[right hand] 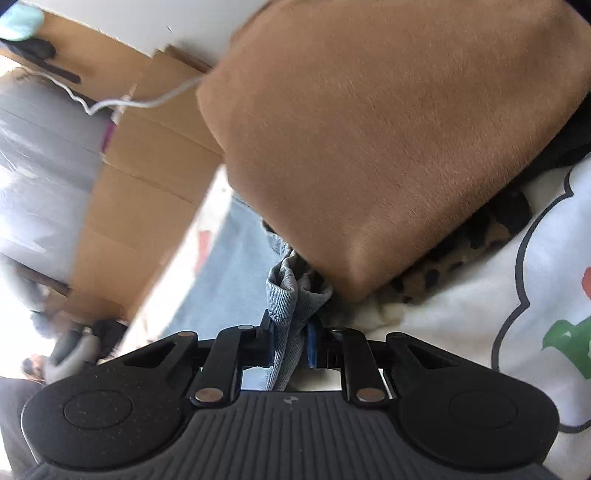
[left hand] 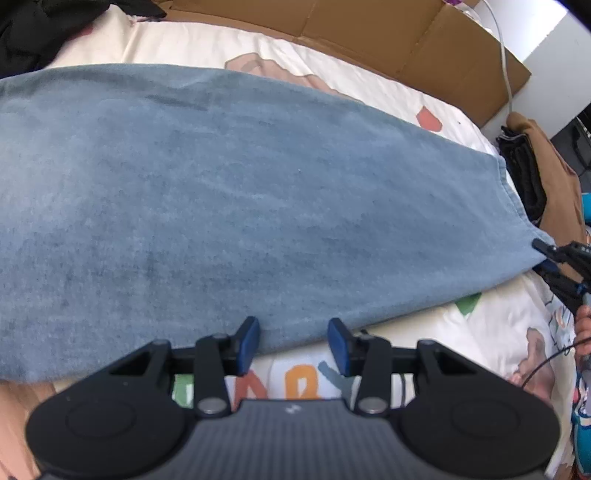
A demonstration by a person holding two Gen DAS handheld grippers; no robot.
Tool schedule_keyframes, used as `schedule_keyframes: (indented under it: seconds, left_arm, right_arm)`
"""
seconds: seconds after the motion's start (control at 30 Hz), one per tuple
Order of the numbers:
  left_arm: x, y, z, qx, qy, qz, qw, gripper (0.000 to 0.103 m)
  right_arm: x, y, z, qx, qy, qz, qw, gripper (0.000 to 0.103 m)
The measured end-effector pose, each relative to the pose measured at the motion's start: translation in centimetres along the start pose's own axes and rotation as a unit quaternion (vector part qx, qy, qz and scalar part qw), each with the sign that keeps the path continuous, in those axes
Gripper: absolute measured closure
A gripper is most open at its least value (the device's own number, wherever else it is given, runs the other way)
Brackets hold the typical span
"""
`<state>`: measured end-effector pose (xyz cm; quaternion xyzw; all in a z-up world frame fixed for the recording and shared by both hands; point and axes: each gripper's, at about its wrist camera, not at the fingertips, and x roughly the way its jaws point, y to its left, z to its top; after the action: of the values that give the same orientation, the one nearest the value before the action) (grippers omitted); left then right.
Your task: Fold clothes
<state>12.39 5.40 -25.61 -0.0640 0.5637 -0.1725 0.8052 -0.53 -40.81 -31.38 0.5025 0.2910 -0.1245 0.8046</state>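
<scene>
A long stretch of faded blue denim garment (left hand: 229,192) lies spread flat across a cream bedsheet printed with coloured cartoon shapes (left hand: 388,92), and everything else sits around it. The left gripper (left hand: 293,341), black with blue pads, is held low and level at the denim's near edge, pointing across the cloth. Its jaws stand wide apart, with nothing between them; the fingertips (left hand: 249,332) are at the hem, though whether they touch it cannot be told.

At the denim's right-hand corner the right gripper (left hand: 546,254) comes in from the side, with part of a person's hand (left hand: 583,328) showing behind it. In the right wrist view this right gripper (right hand: 291,345) is clamped narrow on a bunched fold of the same denim (right hand: 291,295), the cloth standing up in pleats between the blue pads (right hand: 312,343).

Just beyond the pinched corner a tan, soft brown fabric item (right hand: 388,129) fills the view, resting over a leopard-print cloth (right hand: 461,251); from the left wrist it shows as a brown shape (left hand: 554,177) beside something black and folded (left hand: 524,173), off the denim's right end. Flattened brown cardboard (left hand: 369,33) runs along the far side of the denim, with a white cable (left hand: 504,55) trailing over it. A dark black garment pile (left hand: 33,29) sits past the denim's far left corner.
</scene>
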Motion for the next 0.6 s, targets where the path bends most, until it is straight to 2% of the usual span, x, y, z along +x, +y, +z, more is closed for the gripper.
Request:
schedule_keyframes:
  seconds: [0.07, 0.13, 0.23, 0.3, 0.5, 0.53, 0.6]
  left_arm:
    - [0.2, 0.0, 0.1, -0.005, 0.000, 0.000, 1.0000, 0.059]
    - [0.3, -0.1, 0.0, -0.005, 0.000, 0.002, 1.0000, 0.060]
    - [0.3, -0.3, 0.1, -0.003, 0.002, 0.006, 1.0000, 0.060]
    - [0.3, -0.2, 0.2, -0.007, 0.005, 0.006, 0.9999, 0.060]
    - [0.2, 0.0, 0.7, -0.026, 0.004, -0.007, 0.9996, 0.059]
    - [0.1, 0.0, 0.7, -0.025, 0.002, -0.011, 0.9996, 0.059]
    - [0.0, -0.4, 0.7, -0.017, 0.001, -0.019, 0.9997, 0.060]
  right_arm:
    - [0.3, -1.0, -0.2, 0.029, 0.001, 0.006, 1.000, 0.083]
    - [0.9, -2.5, -0.5, 0.069, 0.003, 0.011, 0.998, 0.074]
    - [1.7, -4.5, -1.3, 0.147, -0.005, 0.043, 0.988, 0.069]
    - [2.2, -4.8, -1.7, 0.162, -0.011, 0.051, 0.985, 0.064]
    - [3.1, -5.1, -1.0, 0.165, -0.015, 0.055, 0.985, 0.065]
    - [3.1, -5.4, -0.6, 0.163, -0.014, 0.055, 0.985, 0.069]
    - [3.0, -5.1, 0.0, 0.151, -0.008, 0.053, 0.987, 0.085]
